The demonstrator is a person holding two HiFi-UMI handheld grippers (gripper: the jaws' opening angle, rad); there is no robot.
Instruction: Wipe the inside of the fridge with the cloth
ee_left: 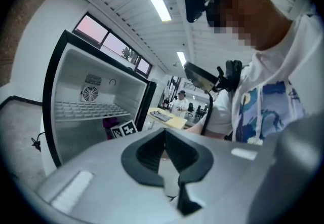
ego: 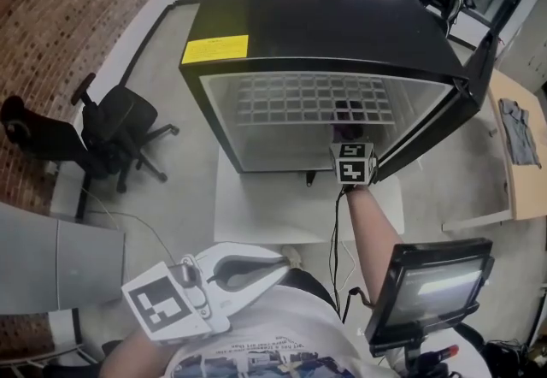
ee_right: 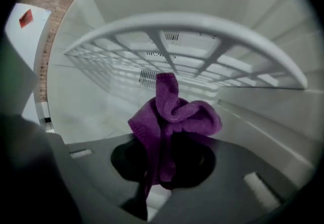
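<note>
Cloth (ee_right: pixel 177 116) purple, clamped in right gripper (ee_right: pixel 162 161) jaws inside fridge (ego: pixel 325 17), beneath wire shelf (ee_right: pixel 212 28); left gripper (ee_left: pixel 164 141) jaws together, empty, outside fridge

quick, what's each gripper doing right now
left gripper: shut, holding nothing
right gripper: shut on the purple cloth, inside the fridge

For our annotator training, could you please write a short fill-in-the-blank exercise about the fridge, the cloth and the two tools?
The right tool is shut on a ___ cloth.
It holds the cloth ___ the wire shelf inside the fridge.
The left tool, outside the fridge, holds ___.
The label on the fridge's top is ___.
Missing words: purple; below; nothing; yellow.
</note>
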